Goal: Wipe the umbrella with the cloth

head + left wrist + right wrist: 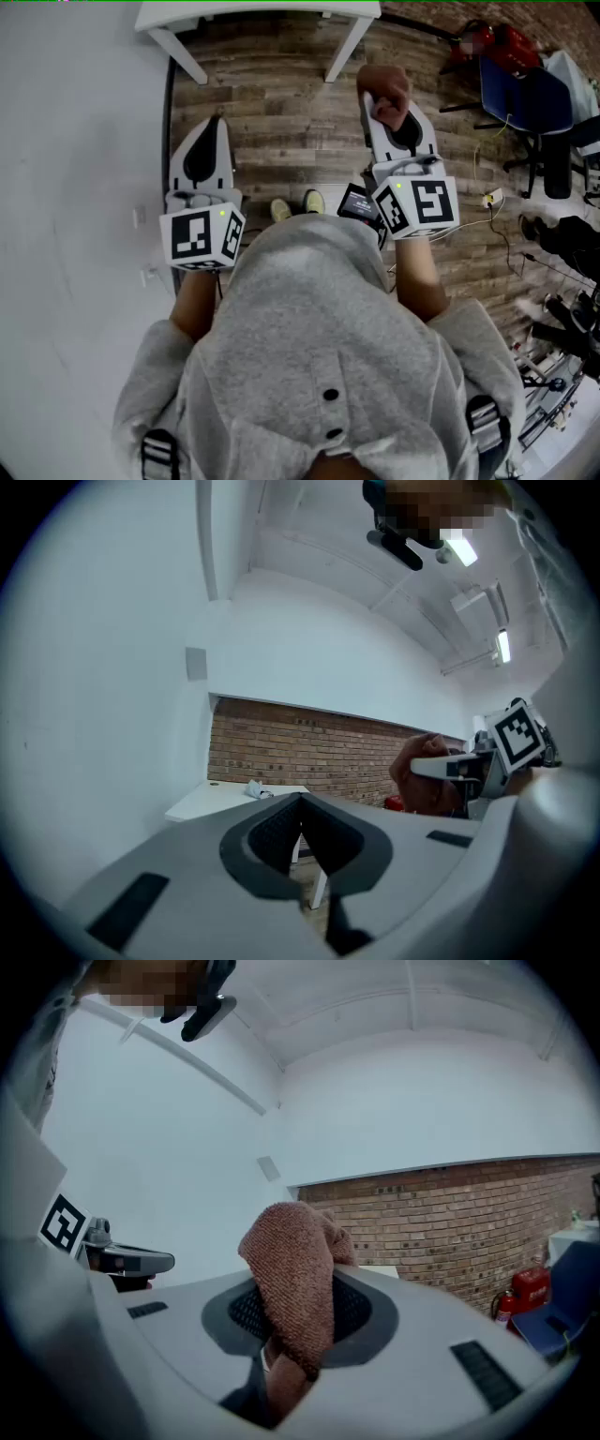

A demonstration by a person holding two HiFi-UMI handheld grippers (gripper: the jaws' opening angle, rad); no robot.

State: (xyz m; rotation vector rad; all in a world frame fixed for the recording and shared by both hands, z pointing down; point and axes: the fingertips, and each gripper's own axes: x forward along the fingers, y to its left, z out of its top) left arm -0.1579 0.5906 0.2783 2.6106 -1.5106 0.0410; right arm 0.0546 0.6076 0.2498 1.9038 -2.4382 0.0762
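Observation:
A brown terry cloth (295, 1283) is bunched between the jaws of my right gripper (298, 1312), which is shut on it; in the head view the cloth (386, 94) sticks out past that gripper (389, 108), held level in front of me. My left gripper (208, 150) is held level at the left, shut with nothing in it; in the left gripper view its jaws (302, 829) meet. The right gripper with the cloth (427, 775) shows at that view's right. No umbrella is in any view.
A white table (258, 17) stands ahead on the wooden floor, with a small crumpled thing (255, 790) on its top. A white wall (75, 187) runs along my left. Blue chairs (525, 98), a red item and cables lie at the right. My feet (298, 204) show below.

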